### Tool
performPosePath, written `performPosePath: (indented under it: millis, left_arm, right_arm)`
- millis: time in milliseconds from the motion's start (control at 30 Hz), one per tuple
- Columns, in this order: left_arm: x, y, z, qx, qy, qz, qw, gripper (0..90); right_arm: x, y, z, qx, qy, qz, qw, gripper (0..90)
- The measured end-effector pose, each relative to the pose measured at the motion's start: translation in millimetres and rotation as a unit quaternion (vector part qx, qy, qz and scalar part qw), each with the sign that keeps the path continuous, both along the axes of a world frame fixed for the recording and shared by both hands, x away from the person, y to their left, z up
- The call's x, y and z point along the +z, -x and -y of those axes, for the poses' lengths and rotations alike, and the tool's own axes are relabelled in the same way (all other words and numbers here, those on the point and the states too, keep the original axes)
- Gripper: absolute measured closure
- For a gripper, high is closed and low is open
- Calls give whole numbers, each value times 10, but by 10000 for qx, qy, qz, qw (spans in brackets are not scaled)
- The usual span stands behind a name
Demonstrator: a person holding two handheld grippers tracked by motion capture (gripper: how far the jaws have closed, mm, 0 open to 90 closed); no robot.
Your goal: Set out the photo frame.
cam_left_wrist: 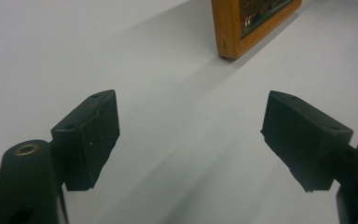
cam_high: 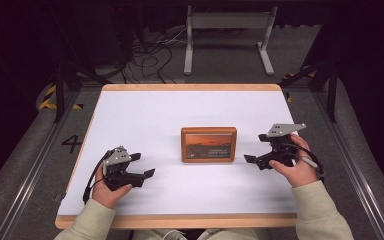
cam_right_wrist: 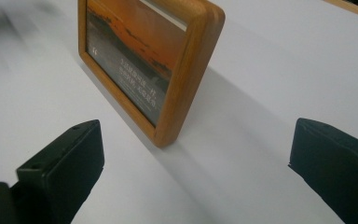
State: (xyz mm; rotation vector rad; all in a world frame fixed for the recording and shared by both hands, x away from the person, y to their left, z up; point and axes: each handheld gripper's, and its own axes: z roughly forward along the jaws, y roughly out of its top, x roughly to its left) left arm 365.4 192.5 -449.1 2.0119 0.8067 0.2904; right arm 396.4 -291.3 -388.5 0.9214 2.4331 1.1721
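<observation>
A small rectangular wooden picture frame [cam_high: 209,144] with an orange sunset print and a line of pale lettering stands upright on the white-topped counter [cam_high: 145,115], which has a light wood edge. The frame sits between the two grippers, closer to the right one.

The left gripper [cam_high: 142,165], held in the person's left hand [cam_high: 111,187], rests low over the counter with its two black jaws spread wide and nothing between them. In the left gripper view the padded fingertips [cam_left_wrist: 93,135] stand far apart over bare white surface, and the frame's lower corner [cam_left_wrist: 242,25] lies well ahead of them and off to the right jaw's side, clearly apart from both pads.

The right gripper [cam_high: 252,150], held in the person's right hand [cam_high: 295,170], points toward the frame's near end with its jaws likewise open wide and empty. In the right gripper view the frame [cam_right_wrist: 144,70] is just ahead of the jaws, its rounded wooden corner roughly midway between the two pads and tilted in that view because of the hand's turn. Neither fingertip [cam_right_wrist: 70,163] touches the wood; a strip of white counter shows between the pads and the frame.

A grey three-cornered plate [cam_high: 282,129] tops the right gripper, and a dark cable [cam_high: 92,180] trails from the left one back toward the person's sleeve.
</observation>
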Motion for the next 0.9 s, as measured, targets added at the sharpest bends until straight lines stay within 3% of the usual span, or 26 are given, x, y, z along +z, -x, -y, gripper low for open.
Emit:
performPosePath:
  millis: [167, 433, 567, 700, 900]
  left_arm:
    - [0, -6, -16, -1, 7, -4, 10000, 195]
    - [-16, -20, -37, 53, 70, 9, 10000, 194]
    - [-14, -29, -46, 47, 62, 31, 10000, 194]
    - [-22, -36, -40, 73, 85, 68, 9999, 195]
    - [-40, -53, -32, 17, 84, 75, 9999, 194]
  right_arm:
    - [-86, 19, 22, -82, -38, 29, 10000, 35]
    - [-283, 121, 55, -350, -396, 240, 9983, 37]
    - [-380, 150, 104, -507, -442, 309, 9973, 35]
    - [-435, 179, 172, -746, -542, 512, 9944, 27]
    - [-566, 232, 196, -956, -650, 535, 9918, 27]
